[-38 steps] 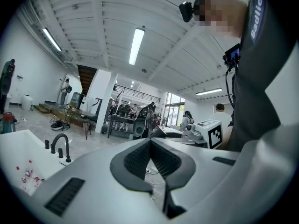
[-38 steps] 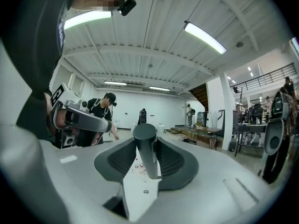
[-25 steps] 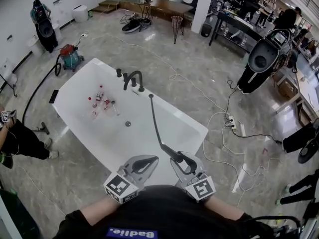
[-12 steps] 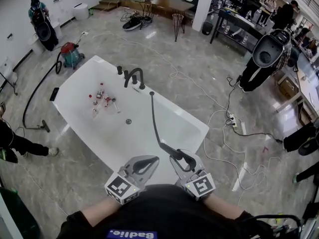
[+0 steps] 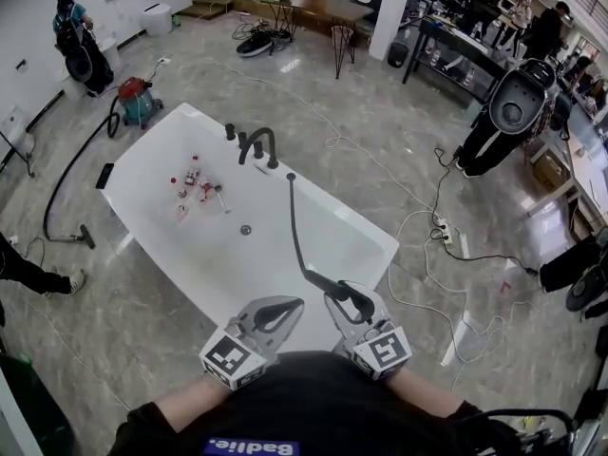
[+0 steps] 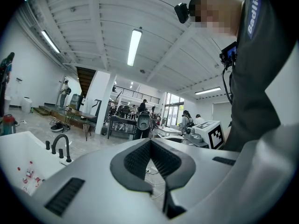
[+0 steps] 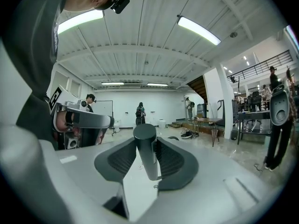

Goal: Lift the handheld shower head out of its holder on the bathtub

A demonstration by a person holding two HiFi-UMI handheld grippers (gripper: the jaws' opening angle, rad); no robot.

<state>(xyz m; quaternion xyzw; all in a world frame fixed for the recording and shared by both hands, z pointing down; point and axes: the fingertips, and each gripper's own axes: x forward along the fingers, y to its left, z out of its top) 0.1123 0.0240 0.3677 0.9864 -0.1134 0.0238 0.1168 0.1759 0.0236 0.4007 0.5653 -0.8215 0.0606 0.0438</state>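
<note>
In the head view a smooth white oblong bathtub (image 5: pixel 366 231) sits slantwise on a glossy grey marbled floor (image 5: pixel 380 131). A dark curved faucet (image 5: pixel 258 146) stands on the long edge at the picture's right. Small red and white bits (image 5: pixel 195 186) lie on the tub's bottom near the far end, with a round drain (image 5: pixel 245 229) mid-tub.

The shower head (image 5: pixel 323 285), a slim dark matte wand with a bent end, is off the tub and held over its near end, close to the person. Its long axis runs diagonally, the hose end pointing toward the faucet. A thin dark hose (image 5: pixel 294 231) runs from that end to the same long edge, just beside the faucet. The right gripper (image 5: pixel 347 304), pale grey plastic, clasps the wand. The left gripper (image 5: pixel 290 304) is just beside it, apart from the wand.

In the left gripper view the left gripper (image 6: pixel 149 143) has its dark ribbed fingers (image 6: pixel 133 162) meeting at the tips with nothing between them. The faucet (image 6: pixel 60 146) and the tub's white rim (image 6: pixel 14 143) show at left.

In the right gripper view the right gripper (image 7: pixel 145 147) has its ribbed fingers (image 7: pixel 122 158) pressed on either side of the shower head (image 7: pixel 145 136). The wand shows as a smooth dark cylinder, upright in the picture, its rounded flat end uppermost.
</note>
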